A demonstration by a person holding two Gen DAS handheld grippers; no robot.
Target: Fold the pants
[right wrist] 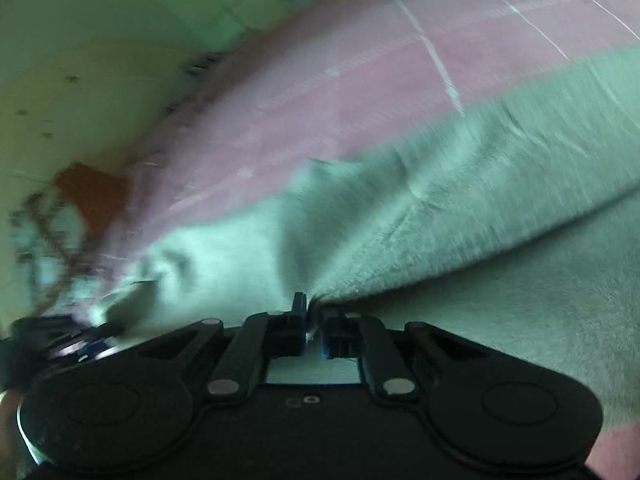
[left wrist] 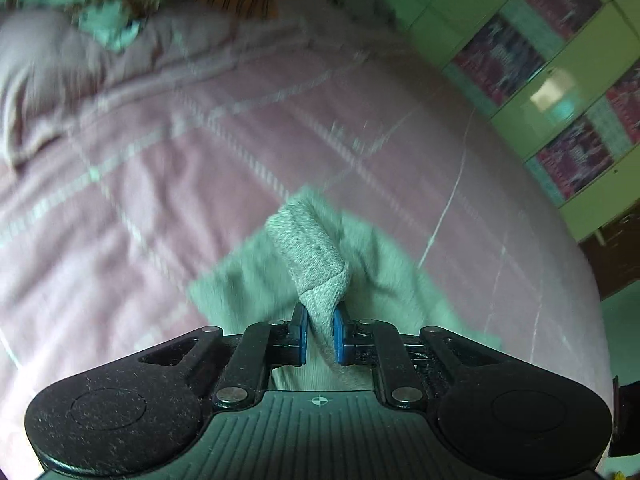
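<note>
left gripper (left wrist: 320, 330): its 2 blue pads (left wrist: 340, 336) are pinched on a bunched fold of the grey pants (left wrist: 320, 256); the cloth rises between them as a thick knot.
right gripper (right wrist: 314, 320): drawn nearly together on a thin edge of the same pants (right wrist: 460, 208); the fabric runs away from it in a taut ridge toward the right.
pants location: spread over the pink bedspread (left wrist: 180, 152), part lifted by the 2 grips, the rest lying flat under and beyond them.
bedspread: pink with pale lines, rumpled toward the pillows (left wrist: 100, 20) at the far end.
surroundings: green cupboard doors (left wrist: 560, 80) beside the bed; both views are smeared with blur, so fine detail is hard to tell.
risk 1, slip on the right: the hold looks shallow, only an edge between the pads; a hard pull along the ridge could drag the cloth free.
risk 2, uneven layers on the left: the bunched knot probably holds more than 1 layer, so the fold may land lumpy or skewed.
risk 3, dragging the bedspread: if the lifted part stays low, the trailing fabric may catch the rumpled cover and pull it along.
risk 4, mismatched height: 1 grip carried higher than the other would twist the pants and misalign the edges.
</note>
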